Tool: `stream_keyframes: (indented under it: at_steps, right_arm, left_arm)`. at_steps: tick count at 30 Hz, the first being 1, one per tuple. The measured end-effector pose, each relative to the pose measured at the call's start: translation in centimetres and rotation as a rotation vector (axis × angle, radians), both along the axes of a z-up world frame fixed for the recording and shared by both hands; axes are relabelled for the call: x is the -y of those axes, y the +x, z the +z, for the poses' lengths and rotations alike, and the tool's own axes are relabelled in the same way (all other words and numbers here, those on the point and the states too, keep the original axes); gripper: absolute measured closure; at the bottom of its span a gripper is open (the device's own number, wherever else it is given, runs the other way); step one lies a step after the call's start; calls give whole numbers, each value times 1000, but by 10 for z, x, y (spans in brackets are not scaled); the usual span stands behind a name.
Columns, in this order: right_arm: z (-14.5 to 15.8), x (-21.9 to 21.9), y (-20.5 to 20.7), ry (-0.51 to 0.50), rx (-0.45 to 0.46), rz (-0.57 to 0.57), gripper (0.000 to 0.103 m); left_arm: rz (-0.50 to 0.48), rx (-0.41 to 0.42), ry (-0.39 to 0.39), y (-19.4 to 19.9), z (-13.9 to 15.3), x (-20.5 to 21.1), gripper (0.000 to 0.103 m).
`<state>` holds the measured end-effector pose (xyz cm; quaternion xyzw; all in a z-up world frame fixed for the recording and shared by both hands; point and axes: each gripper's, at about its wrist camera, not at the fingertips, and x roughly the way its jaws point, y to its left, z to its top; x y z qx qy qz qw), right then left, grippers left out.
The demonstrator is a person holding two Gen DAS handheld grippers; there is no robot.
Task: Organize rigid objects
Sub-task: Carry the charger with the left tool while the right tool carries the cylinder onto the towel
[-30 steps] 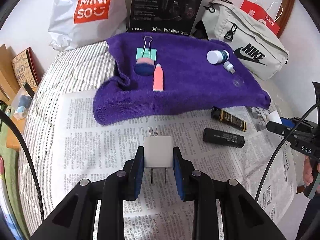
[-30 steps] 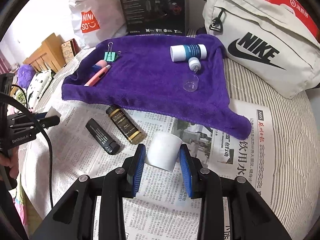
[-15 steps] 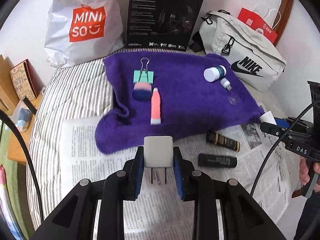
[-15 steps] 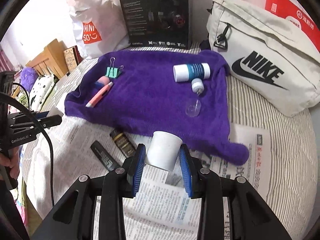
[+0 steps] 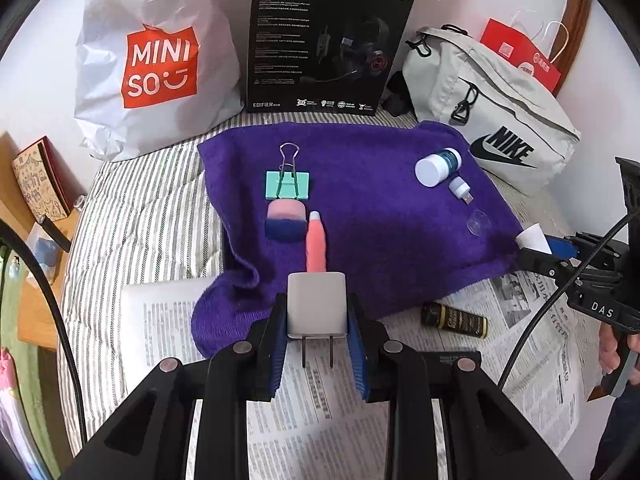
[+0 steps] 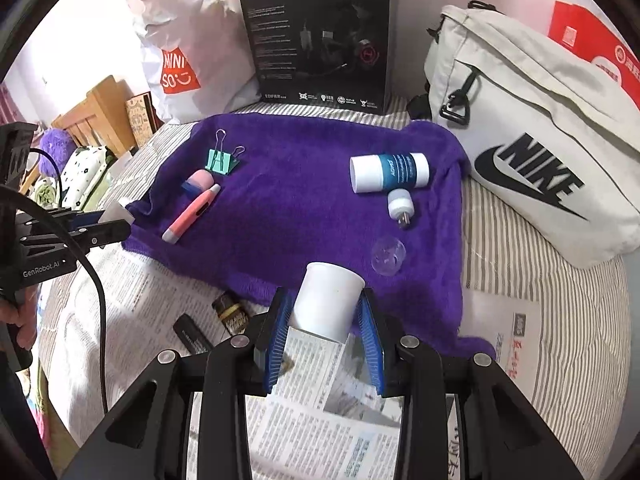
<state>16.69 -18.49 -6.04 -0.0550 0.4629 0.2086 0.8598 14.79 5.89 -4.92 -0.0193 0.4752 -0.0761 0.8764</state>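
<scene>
The left gripper (image 5: 317, 334) has its fingers pinching a white plug (image 5: 317, 305), prongs pointing back toward the camera. The right gripper (image 6: 325, 330) has its fingers pinching a white cup (image 6: 330, 300), held tilted with its mouth facing away. Both are held off the bed, over the newspaper (image 5: 320, 404) near the towel's front edge.

Two items lie on the newspaper, not yet sorted by the look of it: a black-and-gold tube (image 5: 454, 320) and a black stick (image 6: 192, 332), both just in front of the towel.

The purple towel (image 5: 372, 216), spread across the middle of the bed, seems to be the collecting place. On its left part lie a pink pen (image 5: 316, 248), a pink-and-blue eraser (image 5: 285, 220) and a green clip (image 5: 288, 184), close together. On its right part lie a clear cap (image 6: 387, 258), a small adapter (image 6: 400, 205) and a white-and-blue bottle (image 6: 390, 172).

As I judge it, six things are placed, two are in hand and due to go down on the towel, and two remain on the newspaper: somewhat past halfway.
</scene>
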Motion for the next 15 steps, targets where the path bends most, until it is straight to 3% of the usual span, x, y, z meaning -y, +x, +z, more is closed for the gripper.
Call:
stream_keyframes:
  at_steps: [15]
  right_arm:
    - [-22, -20, 37, 31, -52, -12, 68]
  left_arm:
    - [-10, -13, -11, 23, -9, -2, 77]
